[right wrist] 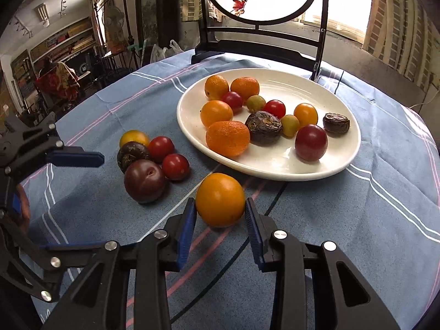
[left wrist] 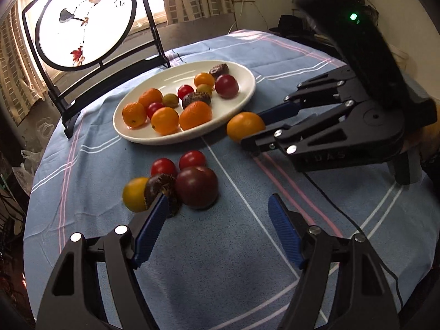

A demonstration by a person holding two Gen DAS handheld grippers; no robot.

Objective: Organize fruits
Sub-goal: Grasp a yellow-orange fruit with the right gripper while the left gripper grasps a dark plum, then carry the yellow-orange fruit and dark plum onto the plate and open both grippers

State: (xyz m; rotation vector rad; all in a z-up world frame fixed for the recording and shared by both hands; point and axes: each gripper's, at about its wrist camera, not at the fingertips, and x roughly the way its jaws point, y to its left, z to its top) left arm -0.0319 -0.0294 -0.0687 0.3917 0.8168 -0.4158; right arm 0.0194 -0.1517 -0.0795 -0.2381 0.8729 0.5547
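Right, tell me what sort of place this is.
Probably a lived-in home rather than a lab: a round table under a blue checked cloth, a decorative painted screen before curtained windows, and cluttered shelves behind.

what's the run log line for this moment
right hand-held gripper: shut on orange fruit | left hand-held gripper: open by loose fruit | plate: part filled
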